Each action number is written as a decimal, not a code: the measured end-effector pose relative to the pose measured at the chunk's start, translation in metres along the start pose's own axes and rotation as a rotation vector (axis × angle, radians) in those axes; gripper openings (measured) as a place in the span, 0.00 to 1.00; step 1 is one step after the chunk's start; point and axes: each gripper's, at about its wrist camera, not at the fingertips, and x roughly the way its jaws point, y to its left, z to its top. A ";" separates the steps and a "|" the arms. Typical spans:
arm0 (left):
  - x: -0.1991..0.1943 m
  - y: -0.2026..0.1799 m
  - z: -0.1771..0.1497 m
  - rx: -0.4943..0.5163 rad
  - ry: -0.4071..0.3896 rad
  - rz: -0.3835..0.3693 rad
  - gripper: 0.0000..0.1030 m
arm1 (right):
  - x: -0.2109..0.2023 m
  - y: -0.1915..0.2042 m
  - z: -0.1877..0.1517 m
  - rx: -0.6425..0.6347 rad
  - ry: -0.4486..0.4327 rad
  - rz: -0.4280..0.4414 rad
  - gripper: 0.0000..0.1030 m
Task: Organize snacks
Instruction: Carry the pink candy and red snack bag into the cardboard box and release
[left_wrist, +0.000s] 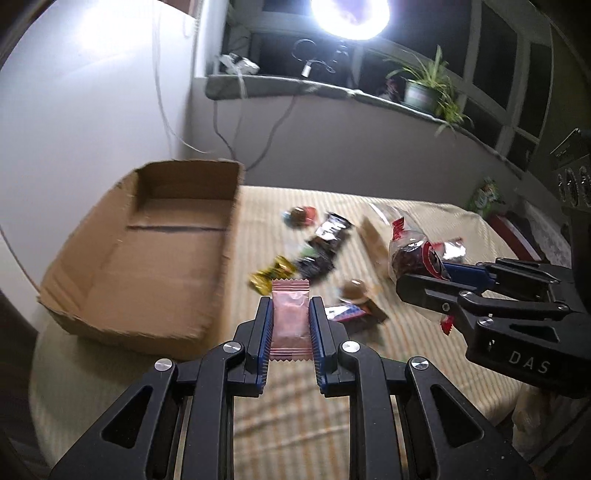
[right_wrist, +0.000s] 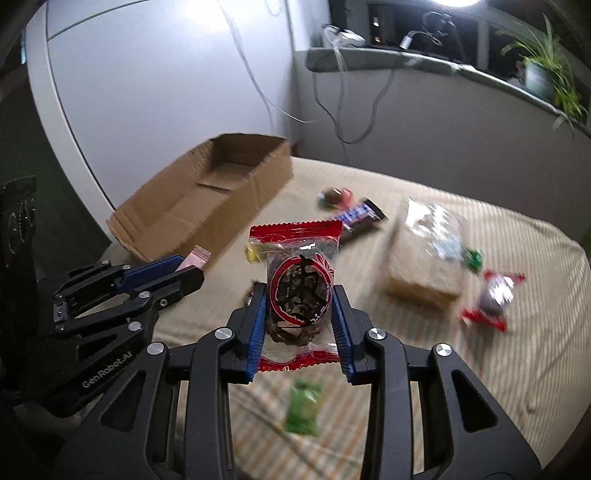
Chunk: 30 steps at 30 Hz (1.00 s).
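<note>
The cardboard box sits ahead and to the left of both grippers, nothing visible inside it. The right gripper is clamped on a red-edged clear packet of something dark, pinched across its bulging middle; it looks light, crinkly, likely slippery at the film. The left gripper squeezes a pink sachet by its flat sides, soft and almost weightless. Loose wrapped snacks lie scattered beyond the fingertips.
</note>
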 end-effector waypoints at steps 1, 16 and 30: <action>-0.001 0.005 0.002 -0.007 -0.004 0.005 0.17 | 0.002 0.005 0.003 -0.006 -0.002 0.003 0.34; -0.001 0.074 0.017 -0.081 -0.040 0.109 0.17 | 0.060 0.072 0.061 -0.090 0.016 0.103 0.34; 0.005 0.109 0.019 -0.133 -0.039 0.145 0.17 | 0.106 0.092 0.079 -0.124 0.057 0.102 0.34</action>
